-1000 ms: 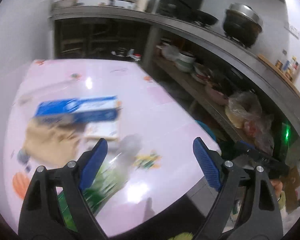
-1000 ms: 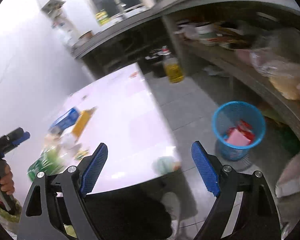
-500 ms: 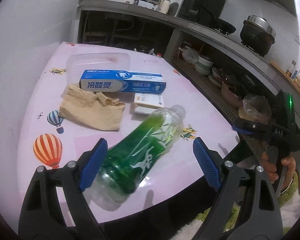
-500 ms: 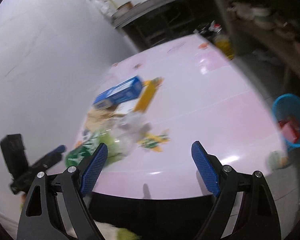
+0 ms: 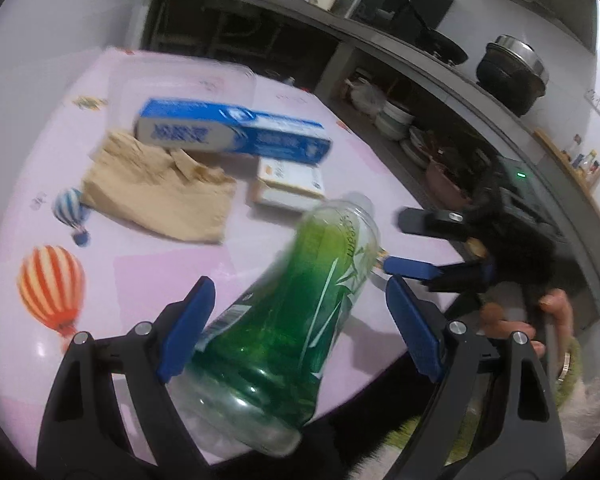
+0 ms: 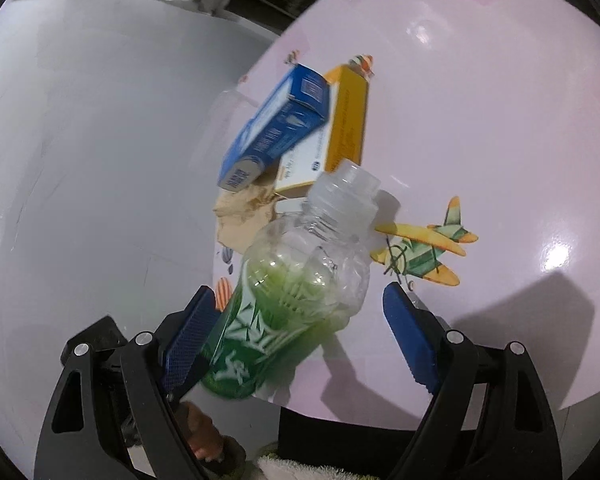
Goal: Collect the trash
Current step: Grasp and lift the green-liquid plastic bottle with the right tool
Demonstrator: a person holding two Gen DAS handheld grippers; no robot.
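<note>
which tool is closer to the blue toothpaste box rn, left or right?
Hard to call; slightly the left. Left tool straddles the green bottle, and the toothpaste box lies straight beyond it. Right tool comes in at the bottle's neck from the table's side edge.

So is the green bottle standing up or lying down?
Lying down. The bottle rests on its side on the table, its open neck pointing away.
</note>
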